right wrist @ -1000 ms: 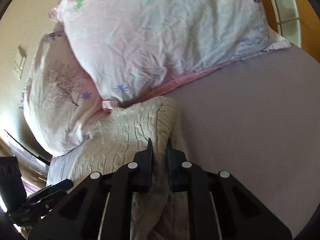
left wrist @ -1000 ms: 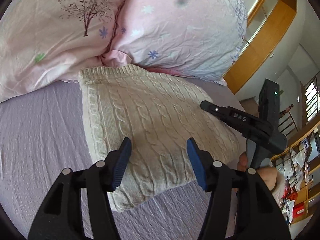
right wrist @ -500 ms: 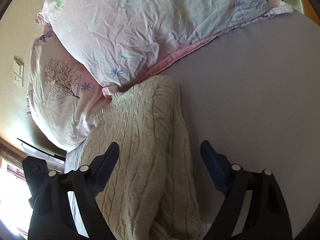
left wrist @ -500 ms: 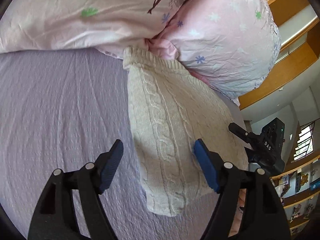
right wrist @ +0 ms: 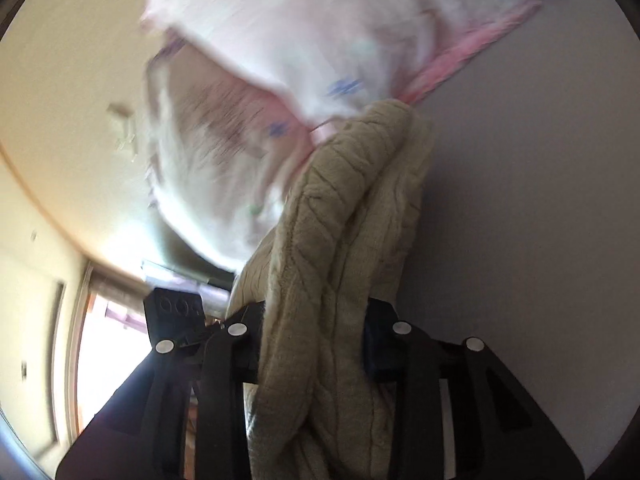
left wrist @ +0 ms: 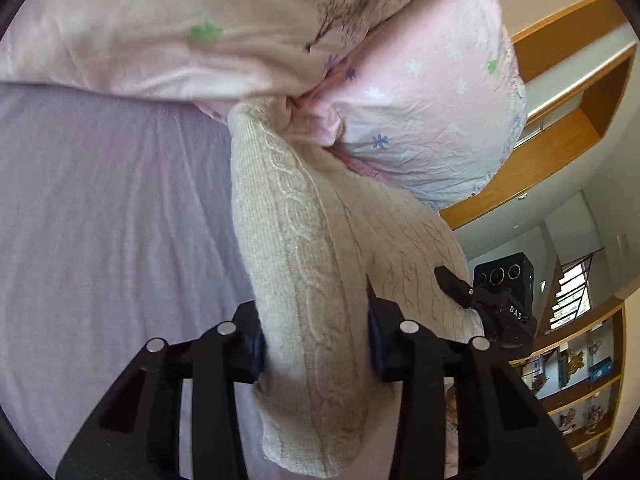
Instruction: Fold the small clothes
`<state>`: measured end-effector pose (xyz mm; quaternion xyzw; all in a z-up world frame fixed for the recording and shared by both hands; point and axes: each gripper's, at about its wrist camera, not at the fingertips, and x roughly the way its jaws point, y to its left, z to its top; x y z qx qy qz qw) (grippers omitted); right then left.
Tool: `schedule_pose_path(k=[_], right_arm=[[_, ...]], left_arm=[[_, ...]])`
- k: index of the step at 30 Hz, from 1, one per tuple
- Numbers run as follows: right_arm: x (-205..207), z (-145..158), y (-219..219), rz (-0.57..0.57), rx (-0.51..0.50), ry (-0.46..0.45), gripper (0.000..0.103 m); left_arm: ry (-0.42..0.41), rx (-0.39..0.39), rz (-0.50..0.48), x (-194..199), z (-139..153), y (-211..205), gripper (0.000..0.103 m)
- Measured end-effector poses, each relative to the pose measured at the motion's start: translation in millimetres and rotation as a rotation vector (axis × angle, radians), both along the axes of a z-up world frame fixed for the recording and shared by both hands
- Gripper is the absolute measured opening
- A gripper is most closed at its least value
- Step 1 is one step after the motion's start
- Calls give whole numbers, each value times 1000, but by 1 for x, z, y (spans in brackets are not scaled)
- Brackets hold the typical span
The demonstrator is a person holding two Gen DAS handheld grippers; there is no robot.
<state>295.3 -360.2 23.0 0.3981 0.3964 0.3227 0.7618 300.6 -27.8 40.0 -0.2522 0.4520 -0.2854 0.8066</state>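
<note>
A folded cream cable-knit sweater [left wrist: 304, 264] lies on the lilac bed sheet [left wrist: 104, 216], its far end touching the pillows. My left gripper [left wrist: 314, 344] is shut on the sweater's thick left edge, one finger on each side of the folded stack. My right gripper [right wrist: 312, 344] is shut on the sweater [right wrist: 344, 240] at its opposite edge, clamping several layers. The right gripper also shows in the left wrist view [left wrist: 480, 304], at the sweater's far right side. The right wrist view is blurred by motion.
Two pink floral pillows [left wrist: 420, 100] lie at the head of the bed, right behind the sweater. A wooden frame [left wrist: 560, 128] and shelves [left wrist: 580, 380] stand at the right. Bare sheet [right wrist: 540, 200] spreads to the sweater's right.
Both grippers were open half a second ago, straddling the sweater's edges; both have now closed on the folded stack. The cameras have tilted and dropped closer to the sweater.
</note>
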Motion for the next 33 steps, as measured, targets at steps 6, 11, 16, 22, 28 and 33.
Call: schedule_pose_path(k=[6,11,16,22,28,33], right_arm=[[21,4,106,124,-236,0,39],[-2,34,100,-63,-417,-57,64],[-27,68,104,44,-177,-158,90],[-3,21,136,93,-159,11,91],[-78,70,122,-30,-389,-162,102],[-130,46,124,-120,-728,-140,102]], left_arm=[[3,221,150,-27,10,71,52],[-66,209,204,-50,19,96,56],[-197,143,119,-74,50,64,95],[-119,409,107,-48,16,18,101],[-197,595,130,-109,42,20,101],[-147,898,229,-158,17,35,101]])
